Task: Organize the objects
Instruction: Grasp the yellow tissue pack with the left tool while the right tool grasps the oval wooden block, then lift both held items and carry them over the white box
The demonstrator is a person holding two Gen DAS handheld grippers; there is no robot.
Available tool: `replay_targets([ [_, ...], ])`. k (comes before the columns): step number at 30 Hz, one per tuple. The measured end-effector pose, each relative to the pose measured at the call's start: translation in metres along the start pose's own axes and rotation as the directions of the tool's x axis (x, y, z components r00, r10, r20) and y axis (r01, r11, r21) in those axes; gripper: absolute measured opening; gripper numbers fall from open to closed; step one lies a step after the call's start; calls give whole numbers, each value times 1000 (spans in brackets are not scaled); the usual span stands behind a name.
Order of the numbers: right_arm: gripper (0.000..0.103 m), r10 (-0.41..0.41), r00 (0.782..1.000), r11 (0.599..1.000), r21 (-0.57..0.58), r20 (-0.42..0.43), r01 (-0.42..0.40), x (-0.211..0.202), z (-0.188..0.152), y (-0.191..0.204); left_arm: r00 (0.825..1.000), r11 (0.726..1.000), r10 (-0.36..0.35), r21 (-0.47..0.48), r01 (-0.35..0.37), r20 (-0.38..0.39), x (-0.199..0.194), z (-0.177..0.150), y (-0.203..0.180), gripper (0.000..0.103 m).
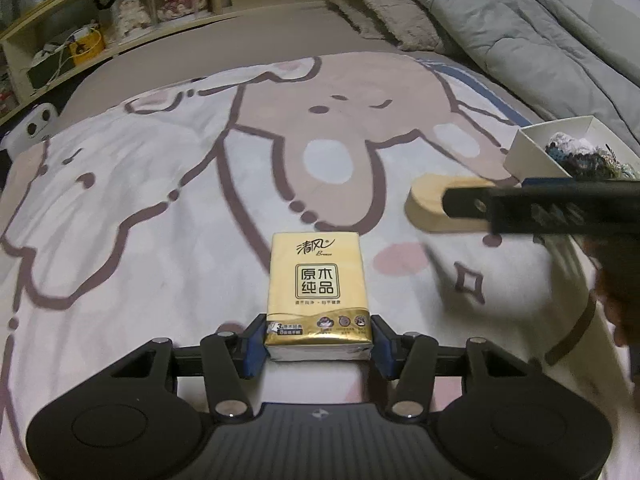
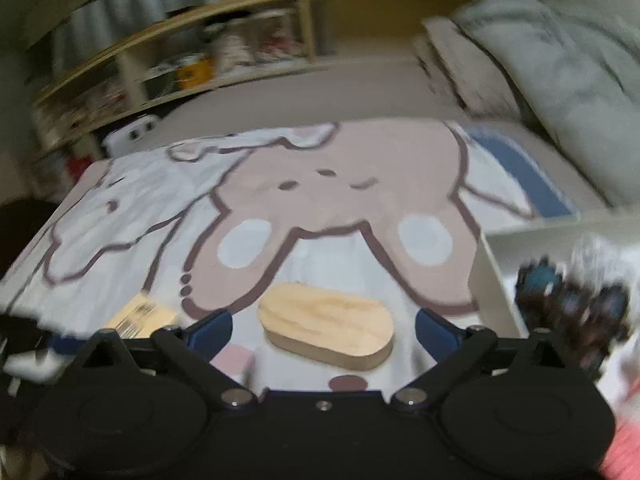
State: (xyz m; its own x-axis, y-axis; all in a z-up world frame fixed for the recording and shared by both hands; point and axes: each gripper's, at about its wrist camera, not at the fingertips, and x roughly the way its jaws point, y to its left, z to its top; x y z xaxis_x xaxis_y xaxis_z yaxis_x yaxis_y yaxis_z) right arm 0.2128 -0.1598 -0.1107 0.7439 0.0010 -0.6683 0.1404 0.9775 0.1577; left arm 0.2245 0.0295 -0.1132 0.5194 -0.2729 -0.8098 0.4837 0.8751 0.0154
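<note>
Tissue pack gripped, wooden block loose beside the box

Tissue pack point(image 1: 318, 294) is the thing in hand, and the white box point(image 1: 532, 156) serves as the landmark for everything else. The bed cover point(image 1: 160, 200), printed with cartoon animals, carries all of it; a grey quilt point(image 1: 520, 28) is bunched up beyond the box.

The white box sits open-topped on the cover. Inside it lies a dark, knobbly crocheted or beaded bundle point(image 2: 572, 300), too blurred to name; how much room is left beside it I cannot tell.

The wooden block point(image 2: 326, 326), an oval slab, lies flat just in front of the box. The right hand-held gripper point(image 2: 324, 326) has its jaws spread wide to either side of the block, pads clear of it, so it holds nothing. The right wrist view is smeared, so a closing there could land off-centre and skid the block across the soft cover.

The tissue pack is further from the box than the block. The left hand-held gripper point(image 1: 318, 346) is closed part-way on its near end only, pads pressing its sides. Held so near its end, the slick pack may droop or slip on a fast swing. The two grippers work close together and could collide near the box.
</note>
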Motion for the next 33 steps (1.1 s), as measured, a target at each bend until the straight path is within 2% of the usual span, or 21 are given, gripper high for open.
replay_targets([
  [5, 103, -44, 997, 992, 120, -59, 50, 22, -2, 2, 1000, 1000, 15, -21, -15, -3, -3, -7, 4, 58],
  [7, 103, -57, 996, 985, 160, -63, 66, 27, 0, 2, 1000, 999, 25, -41, -25, 2, -1, -6, 5, 72],
  [9, 103, -74, 995, 978, 188, -72, 87, 32, 3, 3, 1000, 998, 29, -55, -28, 10, 1, -3, 4, 79],
  [15, 103, -122, 985, 965, 217, -118, 146, 41, 8, 5, 997, 995, 70, -70, -68, 20, 11, 11, -1, 79],
  [17, 100, -116, 986, 967, 212, -120, 139, 41, 9, 5, 997, 995, 72, -71, -71, 21, 14, 14, -1, 77],
  [18, 97, -107, 988, 972, 197, -116, 128, 40, 9, 6, 997, 995, 71, -73, -70, 15, 16, 15, -1, 72],
  [19, 96, -105, 988, 977, 176, -113, 124, 40, 9, 7, 997, 994, 70, -79, -69, 9, 18, 16, -1, 60],
  [20, 95, -100, 989, 980, 159, -110, 117, 38, 8, 7, 998, 994, 69, -86, -69, 1, 21, 15, -1, 56],
  [33, 94, 13, 999, 1000, 2, -42, -13, 3, 3, 2, 994, 980, 101, -178, -93, 40, -11, 11, 5, 54],
])
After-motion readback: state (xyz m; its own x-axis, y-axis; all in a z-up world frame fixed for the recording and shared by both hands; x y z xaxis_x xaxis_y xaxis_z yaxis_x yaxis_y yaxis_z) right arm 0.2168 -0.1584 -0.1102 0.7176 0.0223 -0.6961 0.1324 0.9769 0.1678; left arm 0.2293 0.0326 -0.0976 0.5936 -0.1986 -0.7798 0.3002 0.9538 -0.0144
